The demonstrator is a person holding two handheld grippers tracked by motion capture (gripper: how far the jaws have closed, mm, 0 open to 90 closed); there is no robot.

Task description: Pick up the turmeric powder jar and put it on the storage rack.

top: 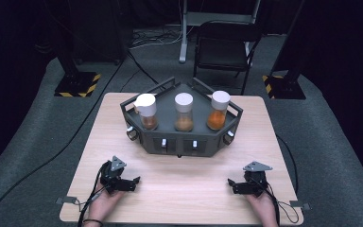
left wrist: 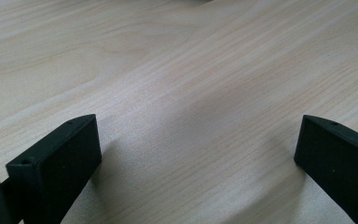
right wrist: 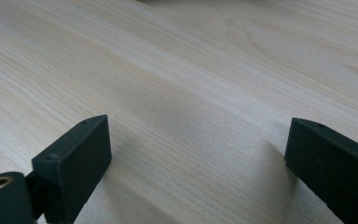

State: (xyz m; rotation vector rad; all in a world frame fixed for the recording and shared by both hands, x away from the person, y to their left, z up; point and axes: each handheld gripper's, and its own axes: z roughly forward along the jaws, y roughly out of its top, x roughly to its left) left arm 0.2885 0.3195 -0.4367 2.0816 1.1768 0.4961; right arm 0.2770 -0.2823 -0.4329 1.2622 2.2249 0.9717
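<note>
**Both grippers released at the desk's near edge, jars waiting in their rack**

I see my left gripper (top: 131, 182) resting near the desk's (top: 179, 189) near-left corner and my right gripper (top: 232, 184) near the near-right corner, well apart. In each gripper view the two black jaws stand wide apart over bare pale wood, grasping nothing. A dark angular rack (top: 179, 142) sits toward the far edge, centred. Three clear jars stand upright in it, each with orange-brown contents and a white lid: the left jar (top: 146, 112), the middle jar (top: 184, 112) and the right jar (top: 218, 110). All three are well apart from both grippers.
</note>
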